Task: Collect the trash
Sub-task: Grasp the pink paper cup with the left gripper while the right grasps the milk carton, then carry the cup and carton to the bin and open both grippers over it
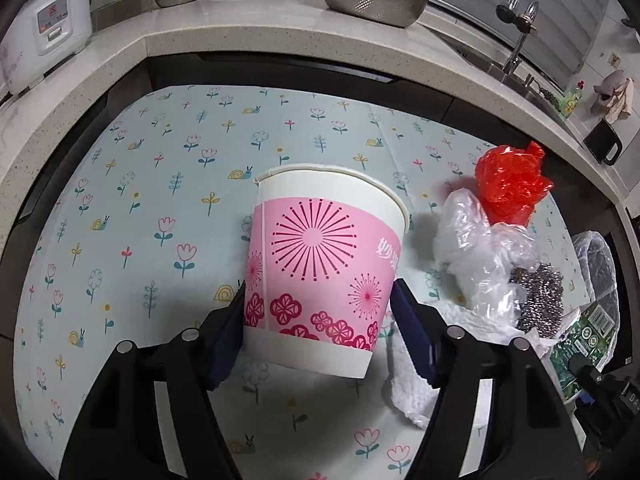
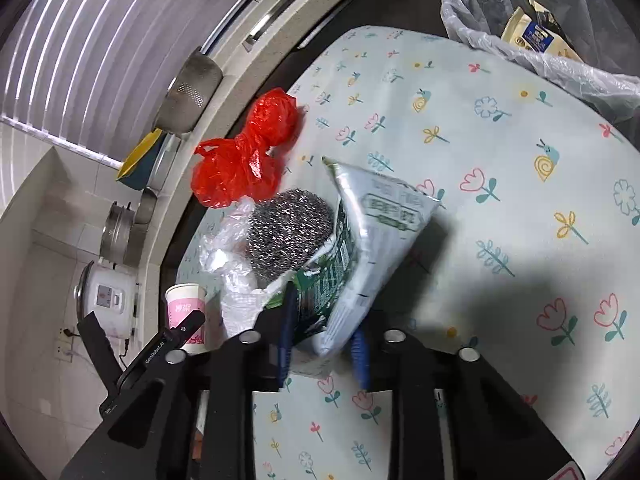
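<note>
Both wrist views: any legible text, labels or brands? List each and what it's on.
"GenRoboAI": white lettering on the black left gripper, right wrist view; last letters uncertain.
Pink-and-white paper cup: white characters at the band's edge, cut off, unreadable.
Crumpled green-and-silver carton in the right gripper: blurred print.
White rice cooker: panel labels too small.

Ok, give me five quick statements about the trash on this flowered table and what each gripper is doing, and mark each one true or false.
1. The left gripper has the pink paper cup between its fingers. True.
2. The cup lies on its side. False: it stands upright, mouth up.
3. The right gripper is shut on the green carton. True.
4. The red plastic bag is already in the lined bin. False: it lies on the tablecloth.
5. A steel scourer sits beside the carton. True.
</note>
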{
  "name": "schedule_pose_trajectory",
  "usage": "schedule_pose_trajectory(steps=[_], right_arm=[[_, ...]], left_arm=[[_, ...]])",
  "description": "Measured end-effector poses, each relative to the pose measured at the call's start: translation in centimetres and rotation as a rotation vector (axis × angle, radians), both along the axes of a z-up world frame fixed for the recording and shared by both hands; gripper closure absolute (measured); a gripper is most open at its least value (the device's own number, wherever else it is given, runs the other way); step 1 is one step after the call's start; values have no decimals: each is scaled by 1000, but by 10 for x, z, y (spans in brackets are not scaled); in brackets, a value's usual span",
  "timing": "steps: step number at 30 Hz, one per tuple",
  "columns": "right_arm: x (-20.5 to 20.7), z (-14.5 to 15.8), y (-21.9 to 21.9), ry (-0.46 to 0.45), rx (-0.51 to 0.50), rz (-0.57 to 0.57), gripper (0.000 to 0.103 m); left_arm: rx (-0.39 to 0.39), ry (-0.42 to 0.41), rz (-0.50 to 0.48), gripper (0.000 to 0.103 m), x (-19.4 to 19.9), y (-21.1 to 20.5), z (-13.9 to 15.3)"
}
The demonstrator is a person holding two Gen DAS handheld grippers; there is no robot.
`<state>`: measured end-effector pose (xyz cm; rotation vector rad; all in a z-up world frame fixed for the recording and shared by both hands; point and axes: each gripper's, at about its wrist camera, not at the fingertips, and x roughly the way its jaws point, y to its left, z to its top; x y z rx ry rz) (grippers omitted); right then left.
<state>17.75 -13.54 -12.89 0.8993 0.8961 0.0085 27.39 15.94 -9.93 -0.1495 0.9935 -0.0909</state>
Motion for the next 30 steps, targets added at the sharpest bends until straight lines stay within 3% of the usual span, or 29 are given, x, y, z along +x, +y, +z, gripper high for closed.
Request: schedule_pose_trajectory(steps=[14, 21, 30], right_arm=[[-26, 54, 13, -65, -301, 32, 89], [-50, 75, 10, -90, -412, 39, 89], [-83, 91, -9, -113, -474, 28, 89]], left_arm=[[-18, -100, -109, 38, -65, -54, 62], [-1, -103, -170, 38, -95, -85, 69], [23, -104, -243, 38, -121, -126, 73]])
